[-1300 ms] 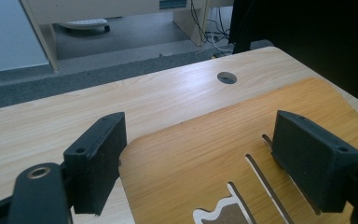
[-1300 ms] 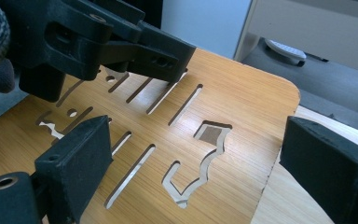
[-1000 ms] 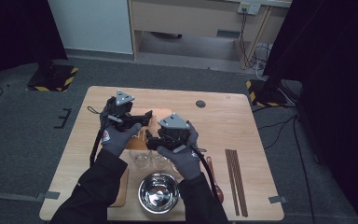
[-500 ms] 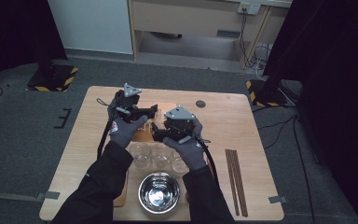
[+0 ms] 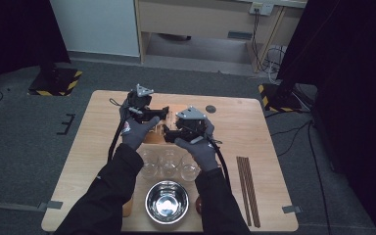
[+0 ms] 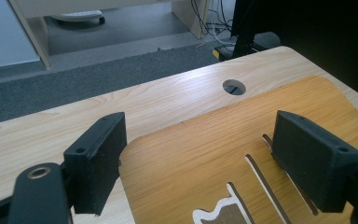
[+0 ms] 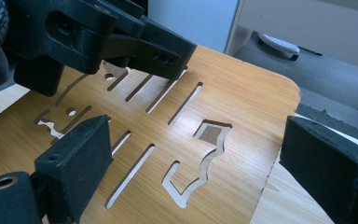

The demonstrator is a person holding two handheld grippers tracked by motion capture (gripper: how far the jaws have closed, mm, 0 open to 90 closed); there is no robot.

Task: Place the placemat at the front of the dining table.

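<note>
Bamboo board (image 5: 154,131) lies flat on the table (image 5: 254,127), at the middle of the far half, between the two grippers. High view shows a small strip of it past the hands. Surface carries a set of narrow parallel slots plus cut-out shapes; corners rounded. Long axis cannot be read from the high view, as the hands cover most of the board. In the right gripper view the board (image 7: 242,107) runs away from the camera, slots (image 7: 185,103) lying roughly along the same line, toward a rounded far corner.

Left gripper (image 5: 152,113): jaws stand wide apart, one to each side of a rounded board corner (image 6: 205,154); pads not pressing on it, left pad sits just off the board's edge over bare table. Nothing gripped.

Right gripper (image 5: 176,133): jaws also spread wide, the board below and between them, the right jaw out beyond the board's edge. No pinch visible. Left gripper's black body (image 7: 98,37) hangs over the far slots in this view.

Edges and room: cable hole (image 6: 234,87) in the table sits just beyond the board's far edge. Bare tabletop lies to the far side and to the right. Near side is crowded: three clear glasses (image 5: 169,164) in a row, then a steel bowl (image 5: 166,201). Chopsticks (image 5: 247,188) lie at the right, well apart from the board.
</note>
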